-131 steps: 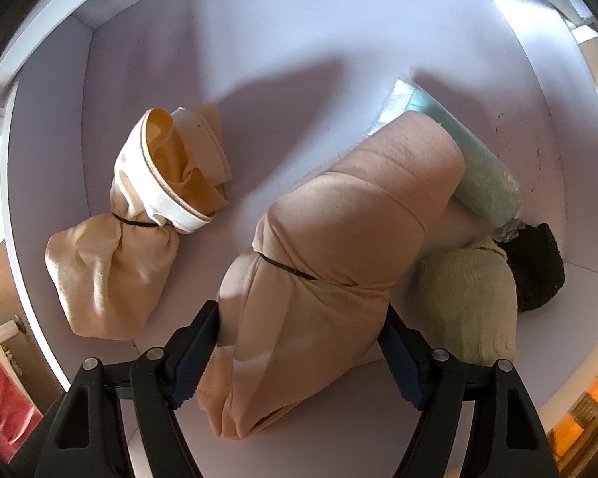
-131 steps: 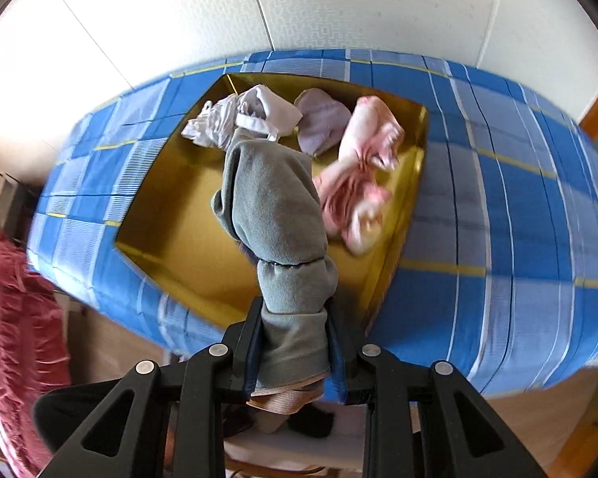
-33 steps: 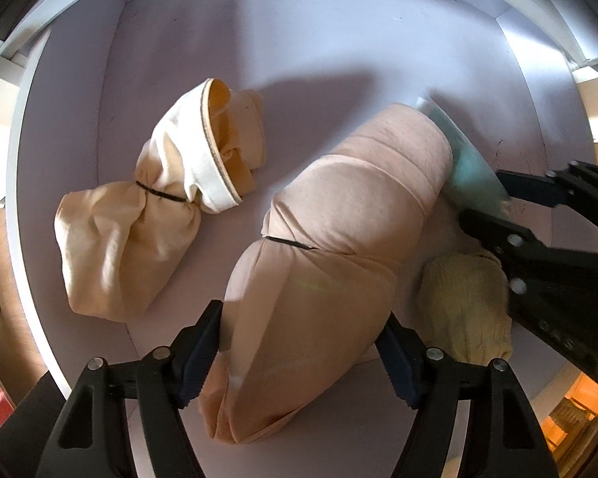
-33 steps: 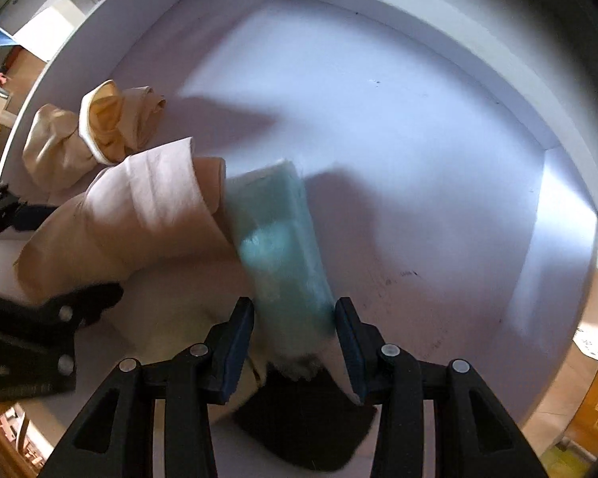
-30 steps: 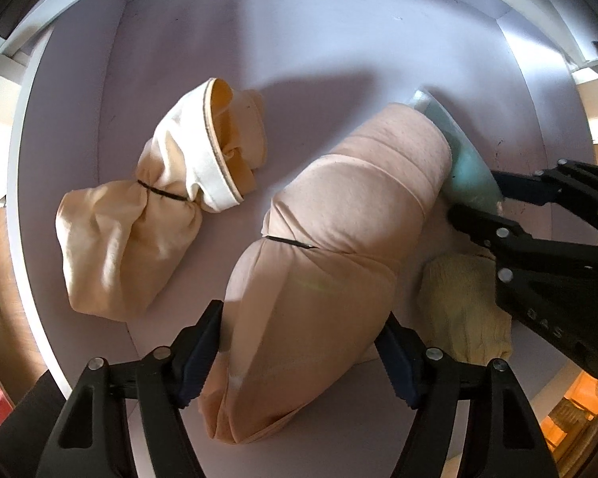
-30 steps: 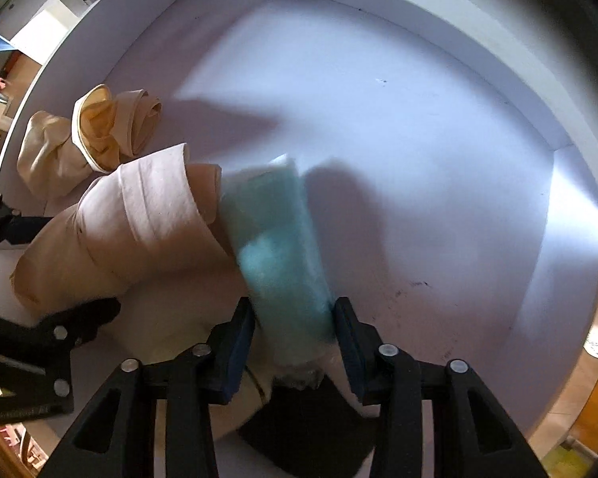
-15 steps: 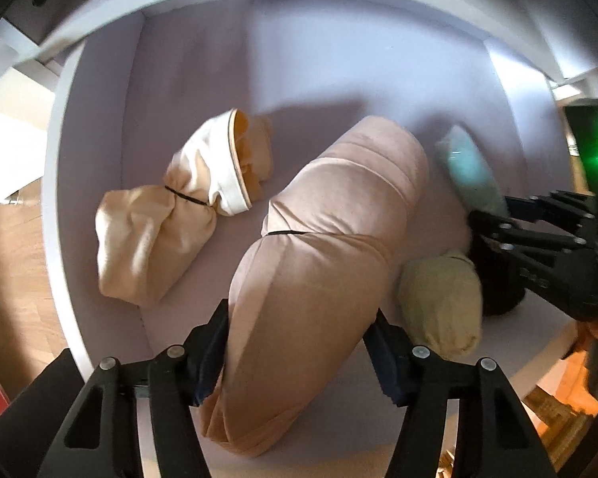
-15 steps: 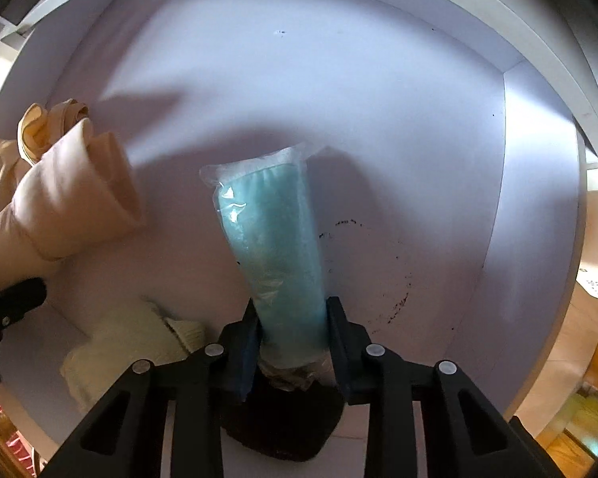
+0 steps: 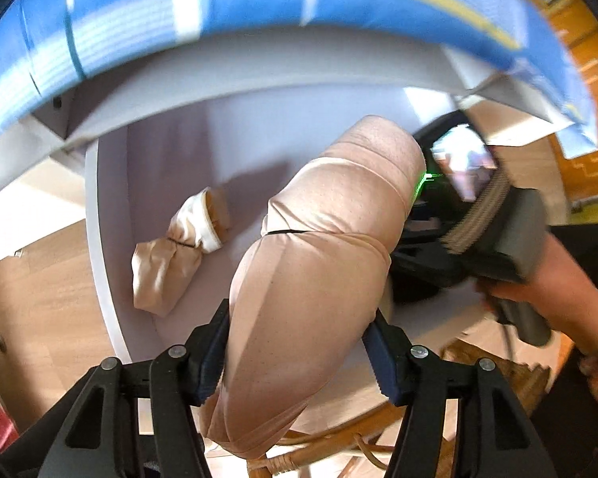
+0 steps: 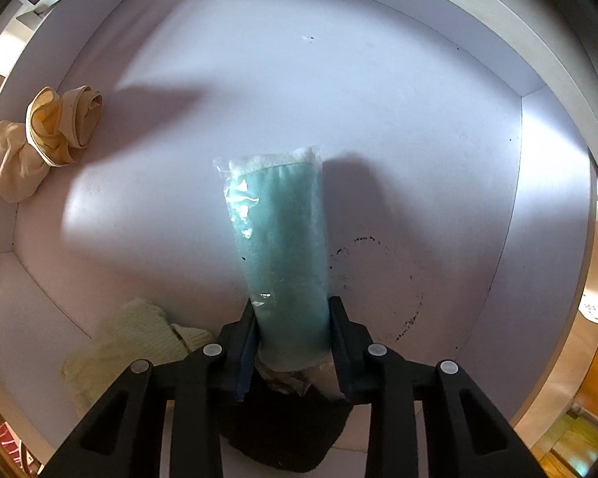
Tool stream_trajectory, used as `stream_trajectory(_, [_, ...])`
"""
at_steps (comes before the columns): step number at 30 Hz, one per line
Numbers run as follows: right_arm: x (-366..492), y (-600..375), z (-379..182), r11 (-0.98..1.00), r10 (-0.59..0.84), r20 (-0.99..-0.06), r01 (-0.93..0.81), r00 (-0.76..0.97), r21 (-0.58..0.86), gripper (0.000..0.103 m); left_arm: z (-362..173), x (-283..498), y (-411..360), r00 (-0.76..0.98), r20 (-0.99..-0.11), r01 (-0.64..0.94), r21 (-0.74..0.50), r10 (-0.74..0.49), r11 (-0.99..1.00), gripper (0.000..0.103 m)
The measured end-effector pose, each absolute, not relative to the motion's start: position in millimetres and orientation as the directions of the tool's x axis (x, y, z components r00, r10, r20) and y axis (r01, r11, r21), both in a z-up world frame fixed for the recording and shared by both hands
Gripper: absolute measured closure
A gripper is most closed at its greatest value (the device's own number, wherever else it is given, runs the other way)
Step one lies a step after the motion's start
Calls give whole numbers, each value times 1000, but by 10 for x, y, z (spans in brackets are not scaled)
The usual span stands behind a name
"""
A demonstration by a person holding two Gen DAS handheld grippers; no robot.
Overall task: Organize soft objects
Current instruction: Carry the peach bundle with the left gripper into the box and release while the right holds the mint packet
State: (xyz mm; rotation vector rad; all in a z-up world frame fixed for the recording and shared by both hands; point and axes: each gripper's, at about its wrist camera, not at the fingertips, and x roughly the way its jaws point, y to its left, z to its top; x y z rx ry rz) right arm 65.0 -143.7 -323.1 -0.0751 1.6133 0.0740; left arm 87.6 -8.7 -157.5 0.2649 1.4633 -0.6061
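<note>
Gripping a large peach cloth bundle (image 9: pixel 323 263), the left gripper (image 9: pixel 299 348) has its jaws half spread, pads pressed to both flanks. Beyond its left jaw, a small cream bundle (image 9: pixel 171 255) lies in the white bin (image 9: pixel 99 239). The right gripper (image 10: pixel 292 342), jaws closing and nearly together, pinches a bagged teal cloth (image 10: pixel 283 247). Left of its jaws lies a pale yellow knit (image 10: pixel 127 342); under them, a black item (image 10: pixel 283 434).

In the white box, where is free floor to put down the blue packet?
Free: the wide floor ahead of the blue packet, between the cream bundle at the left wall and the right wall. Crowded: the near corner, with the yellow knit and a black cloth.
</note>
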Motion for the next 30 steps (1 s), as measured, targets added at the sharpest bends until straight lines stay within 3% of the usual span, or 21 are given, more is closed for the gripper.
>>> stream_trajectory(10, [688, -1430, -3229, 996, -5, -999, -93, -47, 0, 71, -607, 782, -90, 18, -900, 522, -363, -435, 772, 41])
stream_trajectory(16, [692, -1436, -3204, 996, -3, -999, -87, -43, 1, 71, -20, 919, -118, 17, -793, 461, -534, -609, 709, 41])
stream_trajectory(25, [687, -1440, -3215, 996, -2, -999, -86, -42, 1, 71, 705, 1427, -227, 142, -703, 411, -598, -696, 688, 41])
stream_trajectory(30, [688, -1438, -3216, 996, -2, -999, -87, -42, 1, 71, 862, 1902, -321, 242, -690, 365, -587, -682, 723, 41])
